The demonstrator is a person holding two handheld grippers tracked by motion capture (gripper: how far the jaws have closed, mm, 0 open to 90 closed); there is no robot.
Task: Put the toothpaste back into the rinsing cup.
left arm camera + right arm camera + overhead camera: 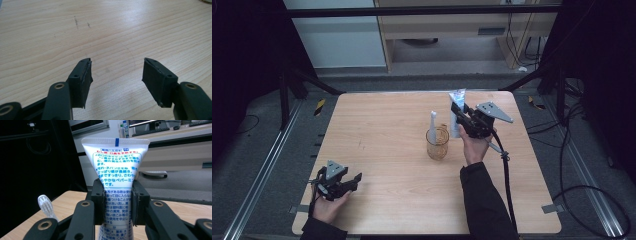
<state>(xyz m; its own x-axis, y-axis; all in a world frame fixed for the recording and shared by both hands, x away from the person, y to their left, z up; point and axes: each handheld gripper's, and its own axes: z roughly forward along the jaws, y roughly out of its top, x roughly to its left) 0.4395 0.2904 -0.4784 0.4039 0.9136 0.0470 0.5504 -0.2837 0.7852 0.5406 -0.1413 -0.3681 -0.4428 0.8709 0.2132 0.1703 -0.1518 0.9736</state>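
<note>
Right gripper view shows the right hand-held gripper [117,205] clamped on a toothpaste tube [116,165], crimped end up, lifted clear of the bench [377,130] just beside the amber glass cup [437,143]. A white toothbrush [432,126] already stands in that cup, head up. If the tube is meant for the cup, my worry is that its lower end catches the rim or knocks the toothbrush, tipping the light cup. The soft tube could also slide in the jaws. The toothbrush takes up part of the mouth, leaving less room. The left hand-held gripper [116,72] rests open and empty over bare wood, well apart from the cup
</note>
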